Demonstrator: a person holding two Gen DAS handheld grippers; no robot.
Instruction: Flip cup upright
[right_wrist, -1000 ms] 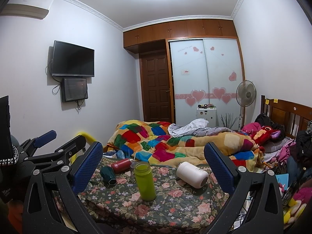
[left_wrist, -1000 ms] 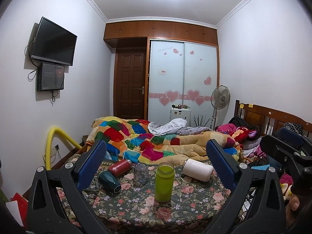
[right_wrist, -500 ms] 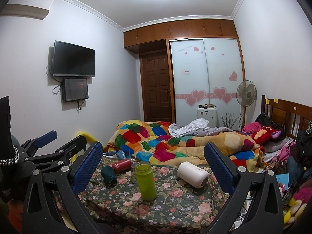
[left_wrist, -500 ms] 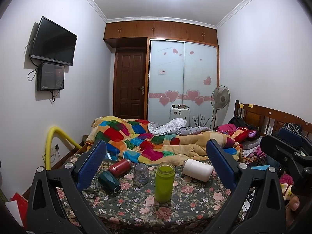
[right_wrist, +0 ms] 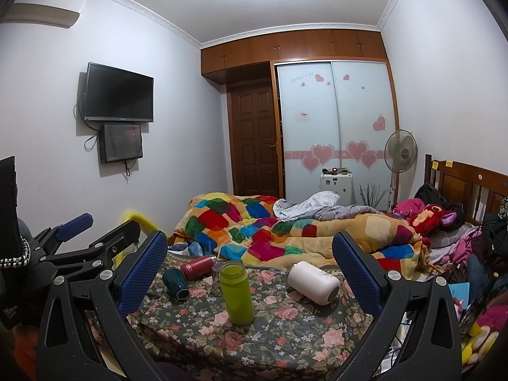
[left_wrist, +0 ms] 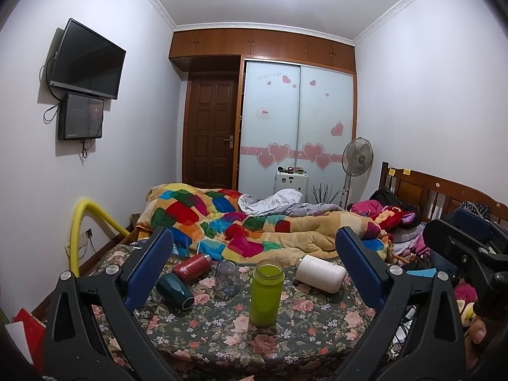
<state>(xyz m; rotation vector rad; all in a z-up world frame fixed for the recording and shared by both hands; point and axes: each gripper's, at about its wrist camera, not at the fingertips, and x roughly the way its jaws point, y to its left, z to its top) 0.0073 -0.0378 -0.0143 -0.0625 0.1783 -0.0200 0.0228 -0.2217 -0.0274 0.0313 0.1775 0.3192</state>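
Note:
On the floral table several cups sit. A white cup lies on its side at the right. A dark green cup and a red bottle lie on their sides at the left. A clear glass stands mouth down. A lime green bottle stands upright in the middle. My left gripper and right gripper are both open and empty, held back from the table.
A bed with a patchwork blanket lies right behind the table. A yellow tube arcs at the left. Clothes and toys pile at the right by the headboard. The left gripper's body shows in the right wrist view.

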